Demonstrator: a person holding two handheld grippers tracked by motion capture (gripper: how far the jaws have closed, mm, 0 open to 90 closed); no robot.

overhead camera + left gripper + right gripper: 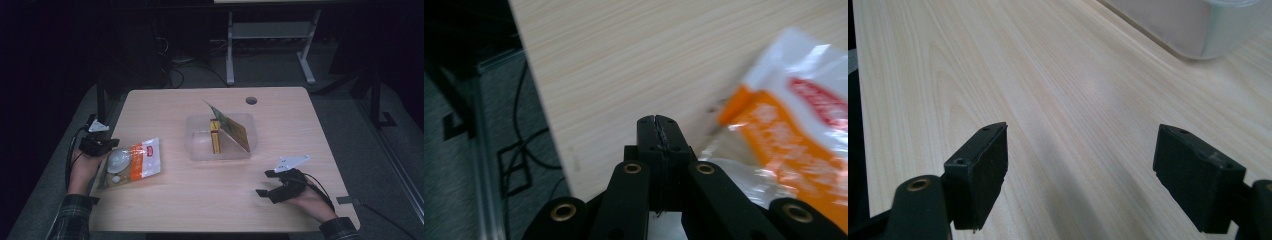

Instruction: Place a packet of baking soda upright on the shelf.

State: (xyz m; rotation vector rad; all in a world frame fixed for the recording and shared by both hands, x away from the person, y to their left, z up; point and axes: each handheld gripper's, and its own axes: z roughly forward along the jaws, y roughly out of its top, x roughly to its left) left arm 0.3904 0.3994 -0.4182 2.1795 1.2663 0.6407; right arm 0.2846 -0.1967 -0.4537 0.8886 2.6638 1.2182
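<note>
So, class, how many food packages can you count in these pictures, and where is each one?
3: an orange and white bag flat on the table by the left gripper, and a yellow box plus a leaning packet inside the clear bin; more may be hidden.

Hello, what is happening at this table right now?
A person sits at a wooden table with a gripper in each hand. The left gripper is shut, with nothing visible between its jaws, beside an orange and white snack bag near the table's left edge. The right gripper rests open on bare wood. A clear plastic container in the middle holds packets.
</note>
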